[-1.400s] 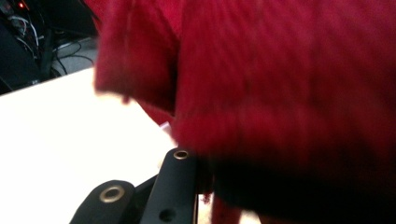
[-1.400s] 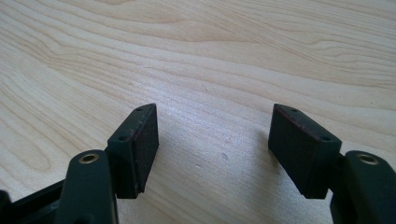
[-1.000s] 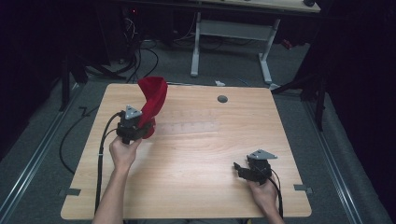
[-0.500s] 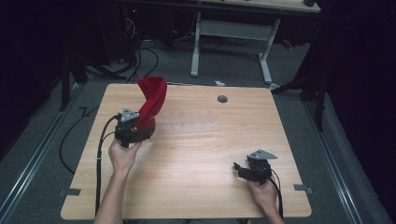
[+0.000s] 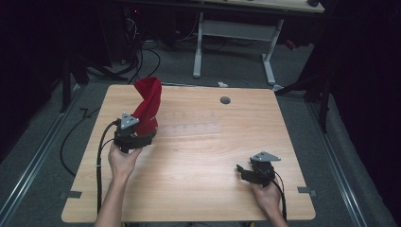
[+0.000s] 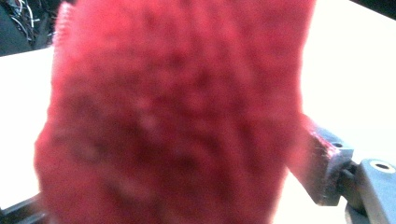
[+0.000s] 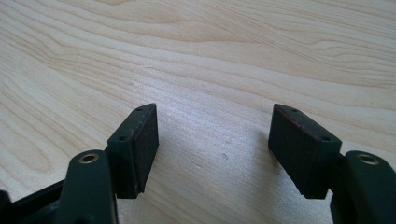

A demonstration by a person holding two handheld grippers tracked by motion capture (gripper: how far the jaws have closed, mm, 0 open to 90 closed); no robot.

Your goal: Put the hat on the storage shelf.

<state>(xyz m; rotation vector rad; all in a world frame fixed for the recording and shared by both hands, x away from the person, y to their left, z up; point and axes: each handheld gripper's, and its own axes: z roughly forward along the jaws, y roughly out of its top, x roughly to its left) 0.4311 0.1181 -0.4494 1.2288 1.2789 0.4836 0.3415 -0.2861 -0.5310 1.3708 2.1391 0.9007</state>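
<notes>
From above, the red cloth (image 5: pixel 147 106) stands twisted at the far left of the counter (image 5: pixel 203 156). The left gripper (image 5: pixel 142 137) has just been opening, cloth between its jaws. The right gripper (image 7: pixel 212 140) is open over bare wood.

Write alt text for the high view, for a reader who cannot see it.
A person's left gripper sits at the base of a red cloth that rises twisted above a wooden table; its jaws have just been opening. The right gripper rests open near the table's right front, nothing between its jaws.

High overhead; two close, perhaps blurred, table-level views.
</notes>
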